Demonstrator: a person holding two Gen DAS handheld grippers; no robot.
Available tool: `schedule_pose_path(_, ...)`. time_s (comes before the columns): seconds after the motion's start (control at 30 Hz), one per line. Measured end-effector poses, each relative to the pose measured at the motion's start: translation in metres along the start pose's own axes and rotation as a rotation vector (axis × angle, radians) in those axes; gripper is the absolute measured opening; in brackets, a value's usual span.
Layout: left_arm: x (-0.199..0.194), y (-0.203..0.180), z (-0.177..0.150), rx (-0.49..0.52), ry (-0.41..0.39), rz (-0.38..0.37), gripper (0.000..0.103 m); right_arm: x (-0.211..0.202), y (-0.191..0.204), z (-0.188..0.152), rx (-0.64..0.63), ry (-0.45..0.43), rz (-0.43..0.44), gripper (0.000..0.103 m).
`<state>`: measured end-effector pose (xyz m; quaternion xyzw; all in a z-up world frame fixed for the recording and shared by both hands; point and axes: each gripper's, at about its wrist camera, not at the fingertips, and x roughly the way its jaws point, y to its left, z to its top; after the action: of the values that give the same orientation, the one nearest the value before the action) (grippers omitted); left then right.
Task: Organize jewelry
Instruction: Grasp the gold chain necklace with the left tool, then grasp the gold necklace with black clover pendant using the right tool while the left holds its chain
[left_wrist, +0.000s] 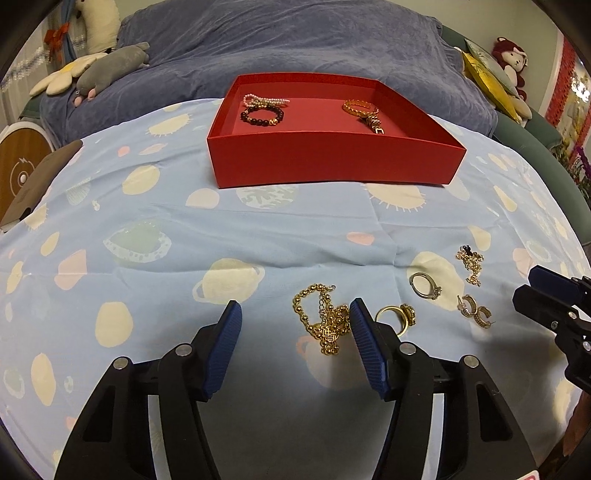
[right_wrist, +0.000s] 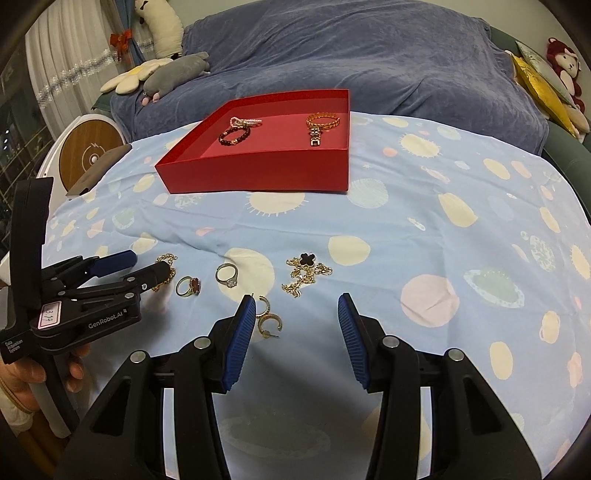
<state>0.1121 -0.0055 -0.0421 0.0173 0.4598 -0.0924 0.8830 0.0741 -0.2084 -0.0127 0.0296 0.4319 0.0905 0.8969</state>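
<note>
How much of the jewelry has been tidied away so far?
Partly done. The red box already holds a pearl bracelet, a dark bead bracelet and a gold bracelet. Both grippers are open and hold nothing. Left on the cloth: a gold bead chain, two rings, clover necklace, hoop earrings.

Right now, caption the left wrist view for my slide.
Open left gripper hovers over gold bead chain; red tray already holds bracelets.
</note>
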Motion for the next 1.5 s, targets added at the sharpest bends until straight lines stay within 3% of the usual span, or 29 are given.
schedule_pose_path(0.13, 0.0, -0.003, 0.002, 0.014, -0.02, 0.012, 0.049, 0.0, -0.001, 0.001, 0.006, 0.0, 0.0, 0.045)
schedule_pose_path(0.33, -0.001, -0.013, 0.002, 0.055, -0.023, -0.02, 0.017, 0.002, -0.001, 0.002, 0.005, 0.004, 0.001, 0.045)
schedule_pose_path(0.6, -0.002, -0.015, 0.002, 0.055, -0.006, -0.059, 0.004, 0.004, 0.001, 0.004, 0.01, 0.006, 0.003, 0.045)
schedule_pose_path(0.97, -0.02, -0.005, 0.009, 0.003, -0.028, -0.108, 0.003, 0.009, 0.0, 0.009, 0.033, 0.014, 0.009, 0.045)
schedule_pose_path(1.5, -0.044, 0.022, 0.022, -0.072, -0.081, -0.103, 0.003, 0.03, 0.0, 0.013, 0.032, 0.038, -0.003, 0.044)
